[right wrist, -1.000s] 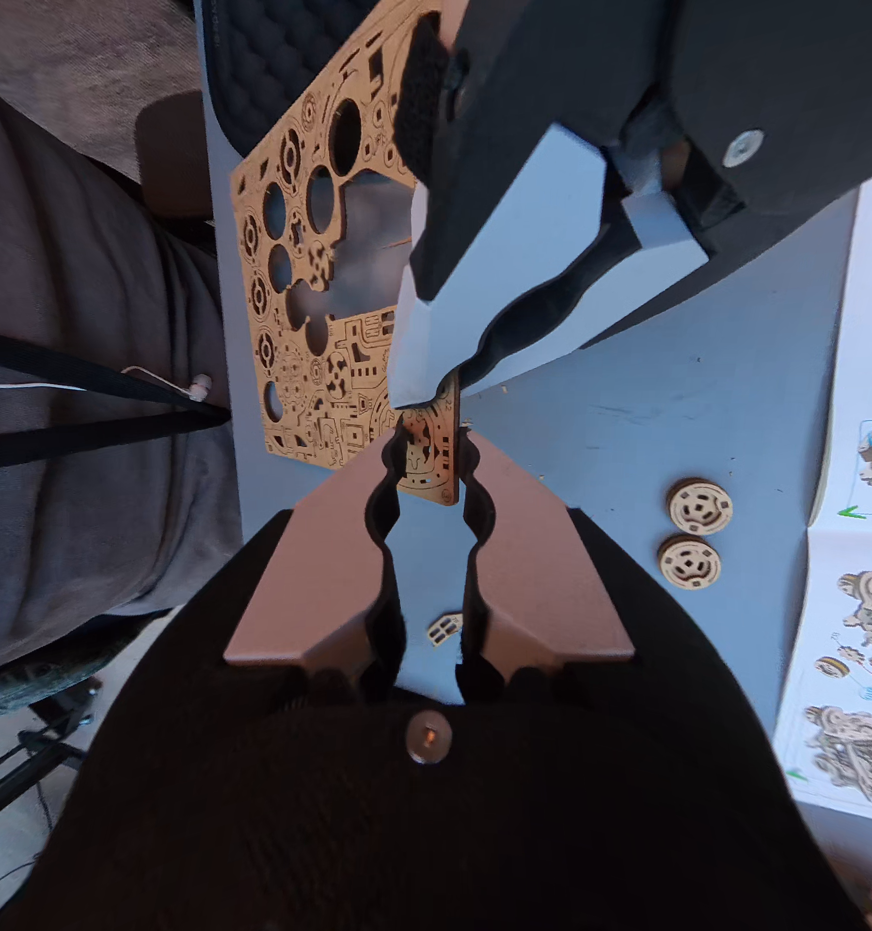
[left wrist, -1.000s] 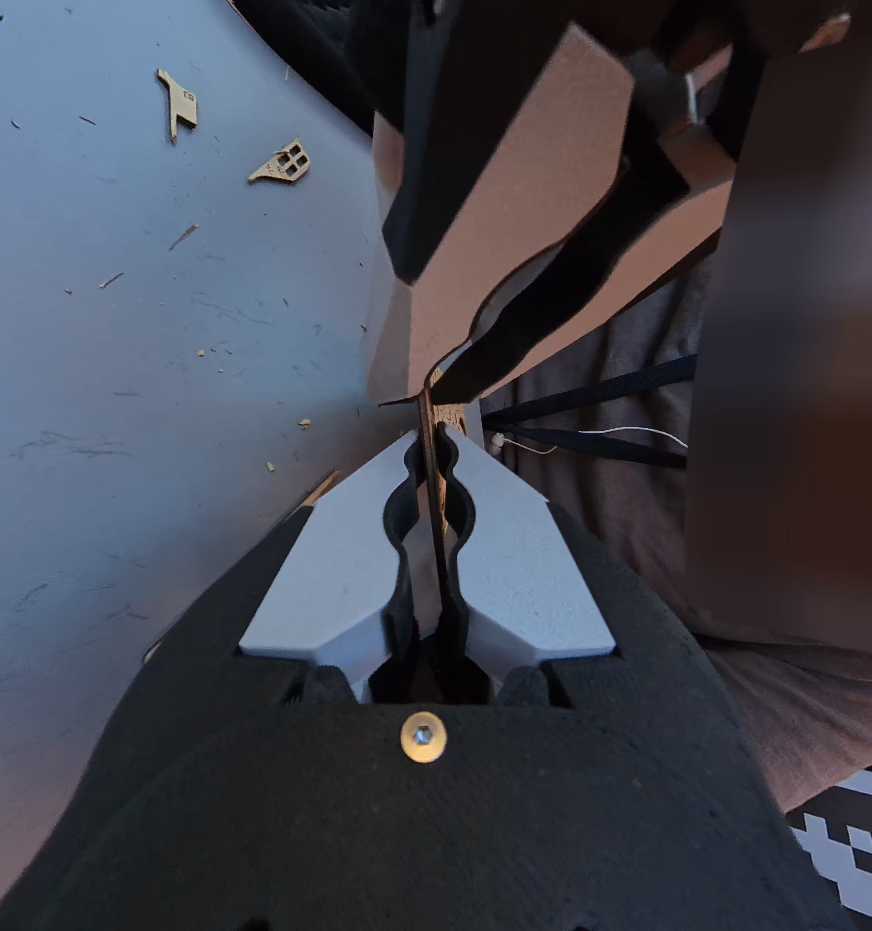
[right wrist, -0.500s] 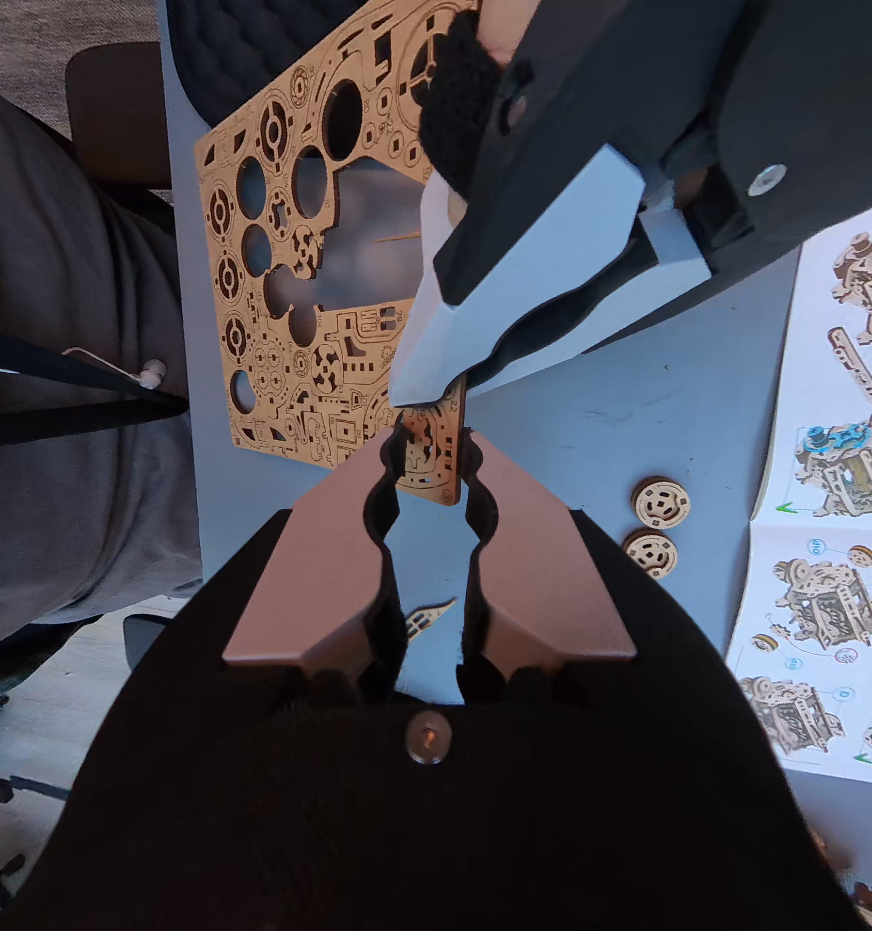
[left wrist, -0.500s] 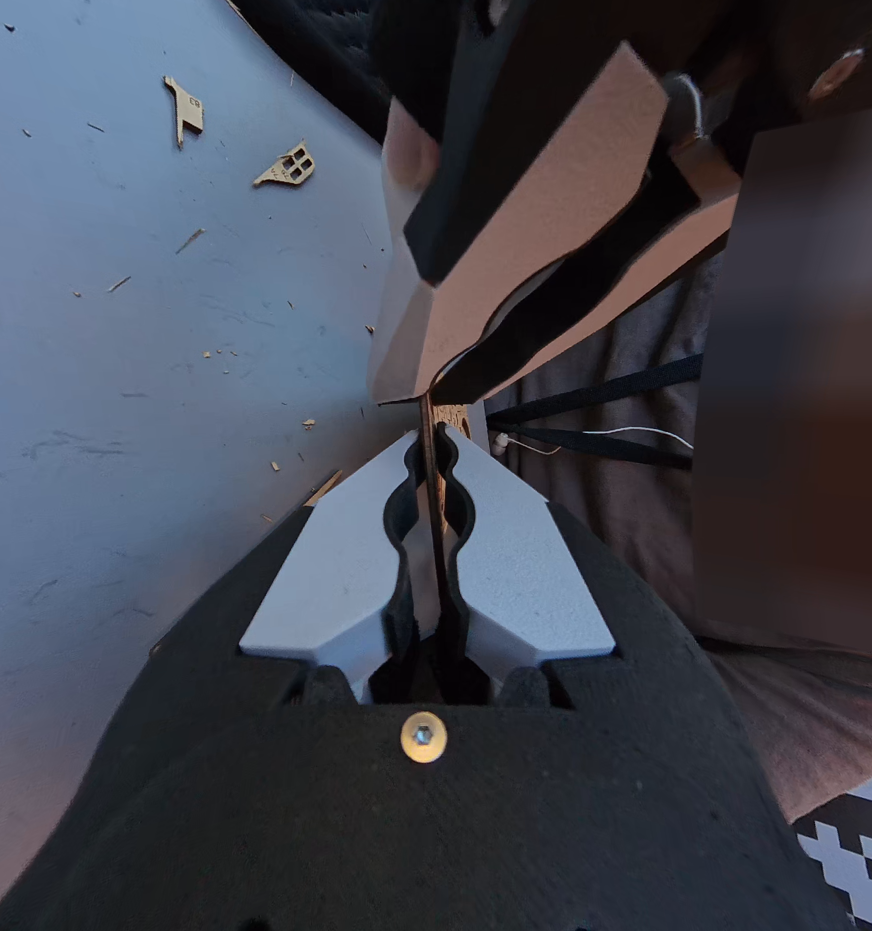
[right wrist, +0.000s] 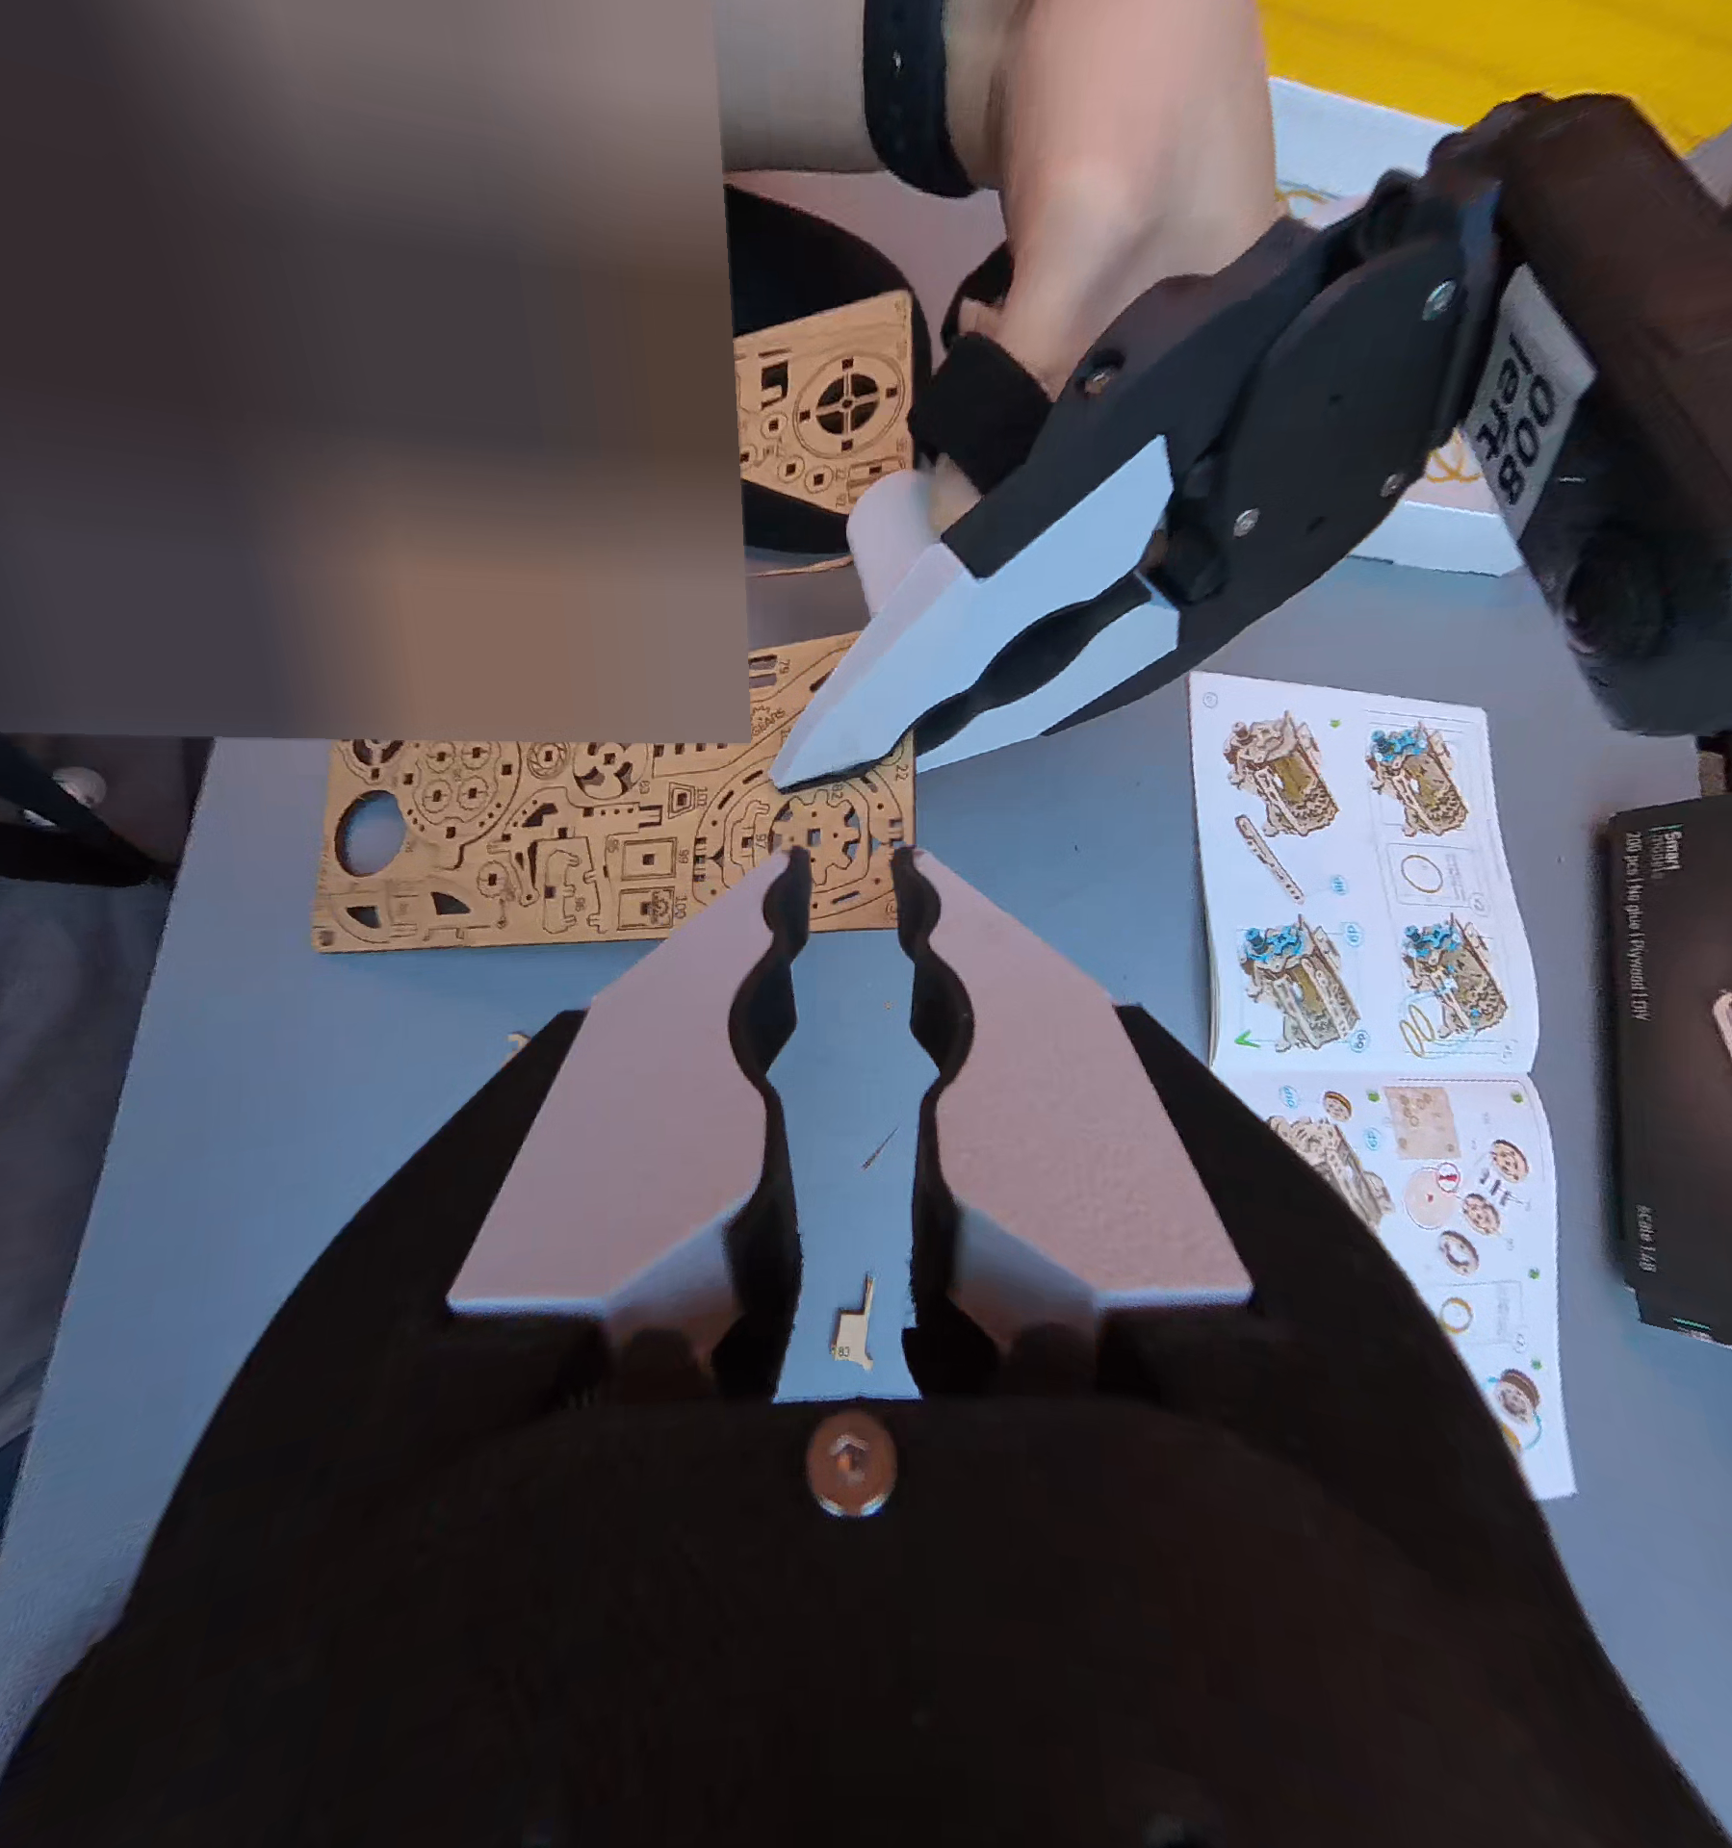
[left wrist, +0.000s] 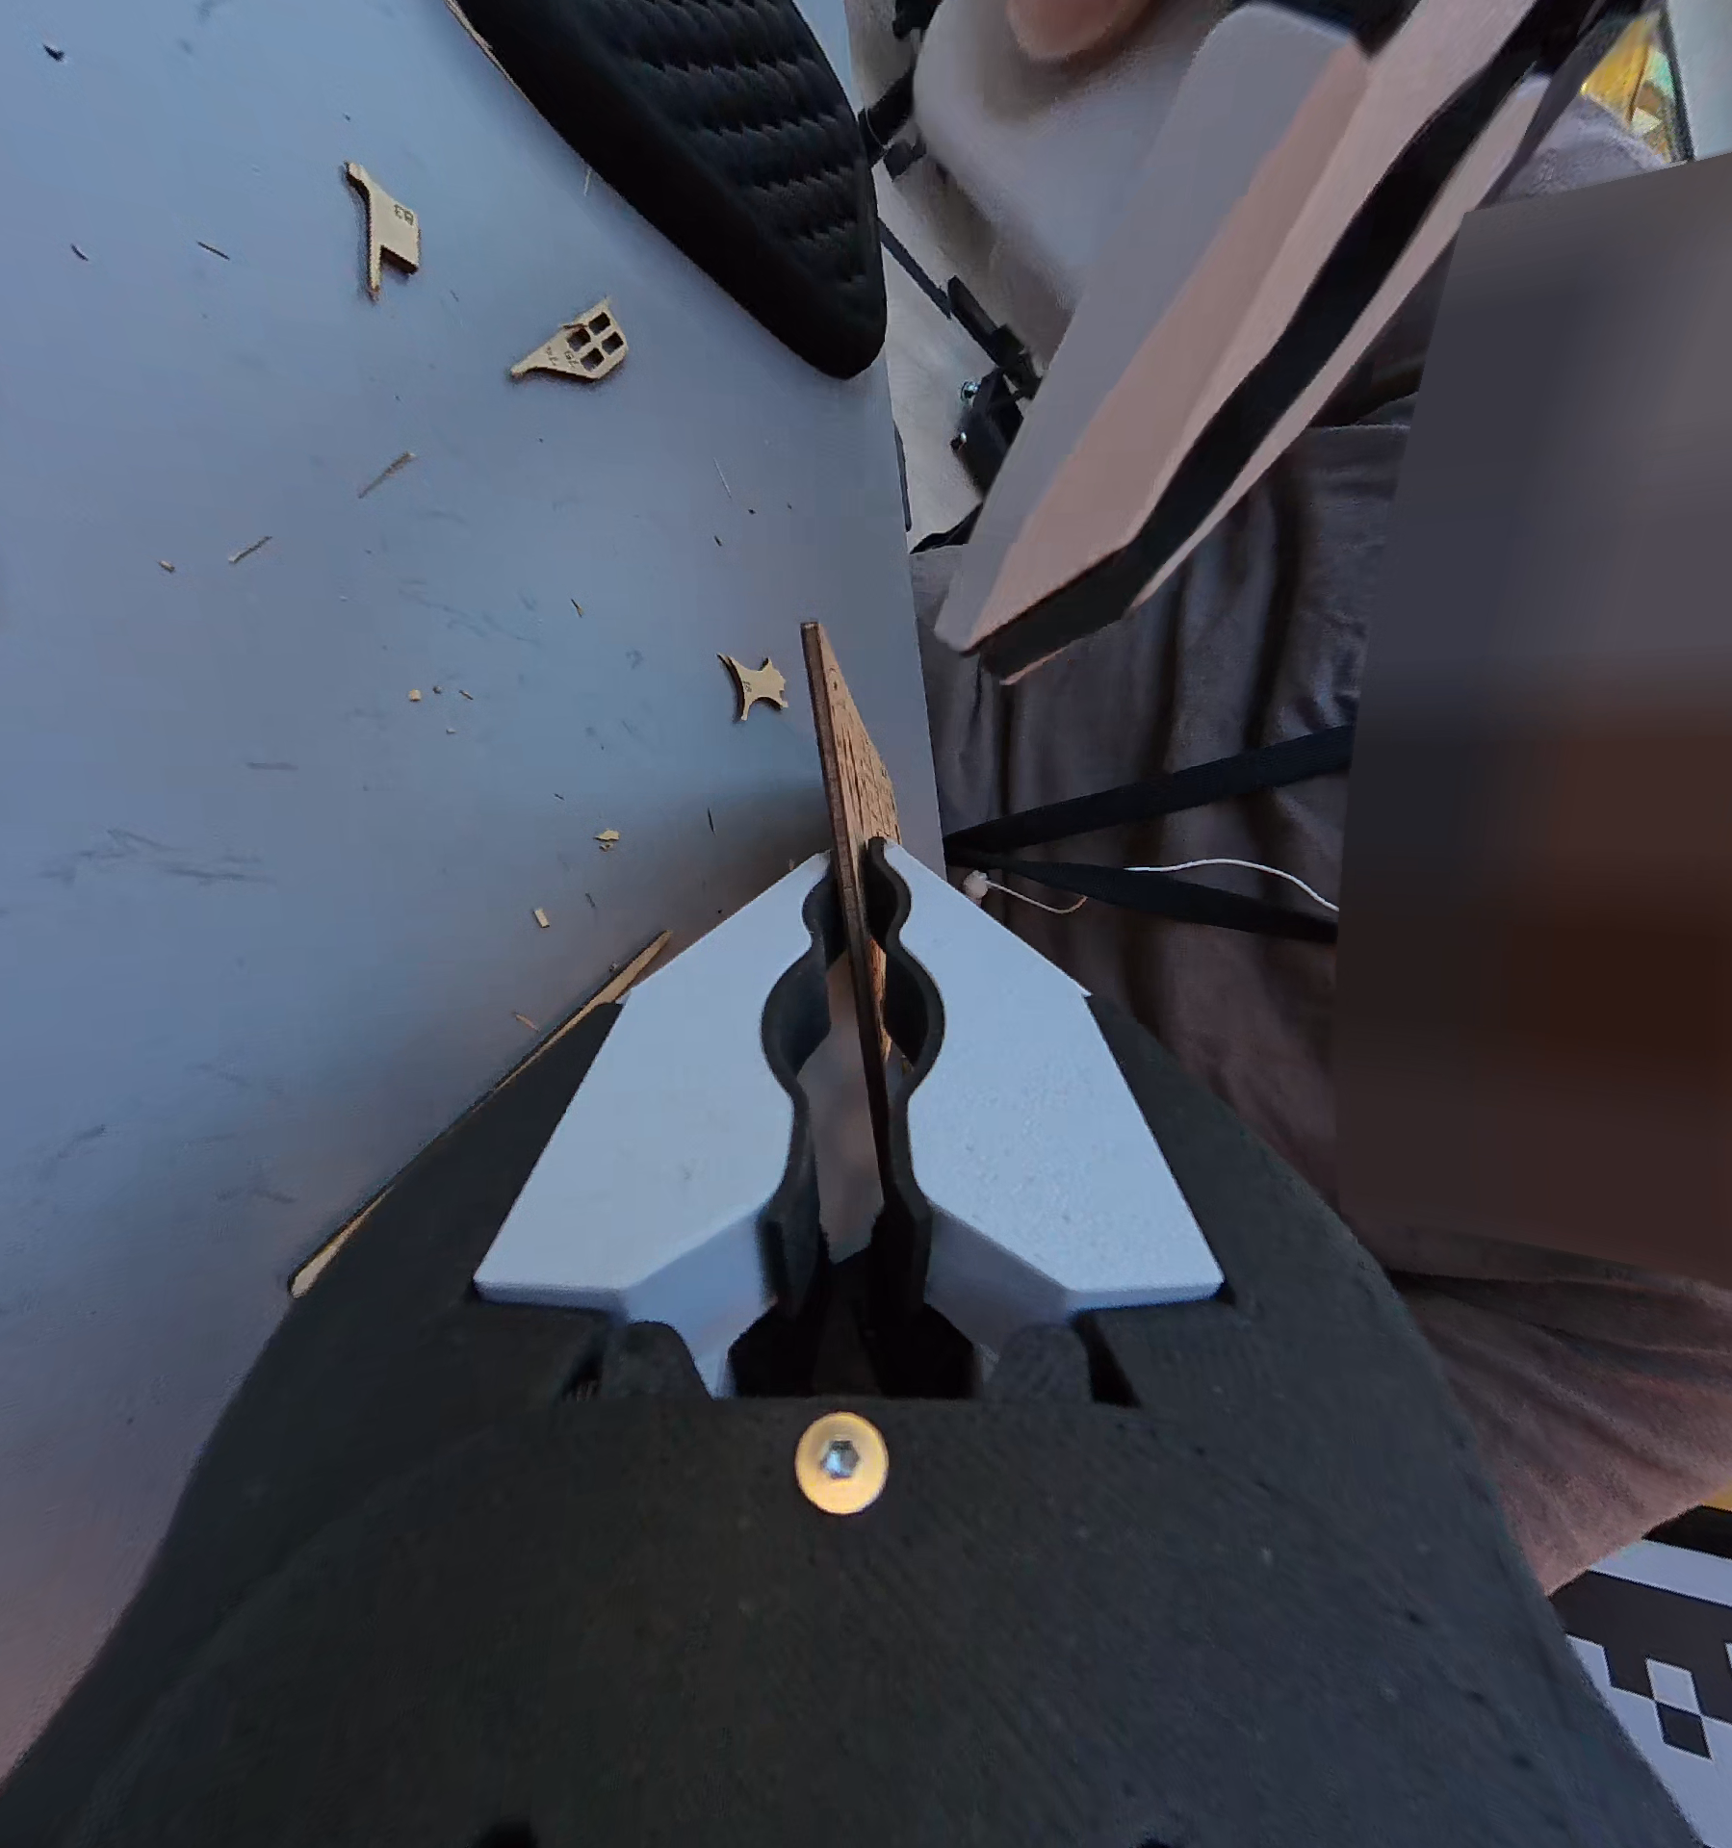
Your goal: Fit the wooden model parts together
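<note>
With the thin wooden panel (left wrist: 847,770) pinched upright in the left tongs (left wrist: 850,860), the spread, empty right tongs (right wrist: 847,860) are best lowered squarely onto 1 part of the wooden sheet (right wrist: 541,850).

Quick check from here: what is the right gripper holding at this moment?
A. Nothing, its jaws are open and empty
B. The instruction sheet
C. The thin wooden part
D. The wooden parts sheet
A: the right gripper stands open with only table showing between its fingers, while the thin wooden part sits clamped in the left gripper.
</note>
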### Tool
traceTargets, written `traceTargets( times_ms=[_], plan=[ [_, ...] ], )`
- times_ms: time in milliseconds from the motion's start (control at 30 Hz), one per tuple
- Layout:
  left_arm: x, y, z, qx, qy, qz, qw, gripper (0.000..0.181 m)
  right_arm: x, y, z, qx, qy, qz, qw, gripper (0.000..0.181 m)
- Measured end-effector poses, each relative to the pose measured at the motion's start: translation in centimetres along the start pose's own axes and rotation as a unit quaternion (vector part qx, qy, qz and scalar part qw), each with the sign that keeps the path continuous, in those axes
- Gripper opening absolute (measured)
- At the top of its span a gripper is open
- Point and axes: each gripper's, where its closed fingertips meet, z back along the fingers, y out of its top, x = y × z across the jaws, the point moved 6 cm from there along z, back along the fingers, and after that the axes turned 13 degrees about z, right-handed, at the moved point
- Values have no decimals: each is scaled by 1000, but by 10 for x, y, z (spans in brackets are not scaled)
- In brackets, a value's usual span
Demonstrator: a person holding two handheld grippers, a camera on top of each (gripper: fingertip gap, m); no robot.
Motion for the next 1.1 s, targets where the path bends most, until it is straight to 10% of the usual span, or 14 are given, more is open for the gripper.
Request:
traceTargets(
  times_ms=[300,500,733,1100],
  plan=[
    [0,-1,2,1,4,4,1000,2,4,-16,8,-19,-87,9,996,16],
    [-1,-3,7,6,6,9,1000,2,34,-118,83,-49,-279,-138,949,17],
    [-1,-5,13,12,11,12,1000,2,20,-203,97,-71,-314,-305,896,17],
    [17,-19,34,15,34,-28,999,2,-7,-106,26,39,-131,-254,958,16]
  ],
)
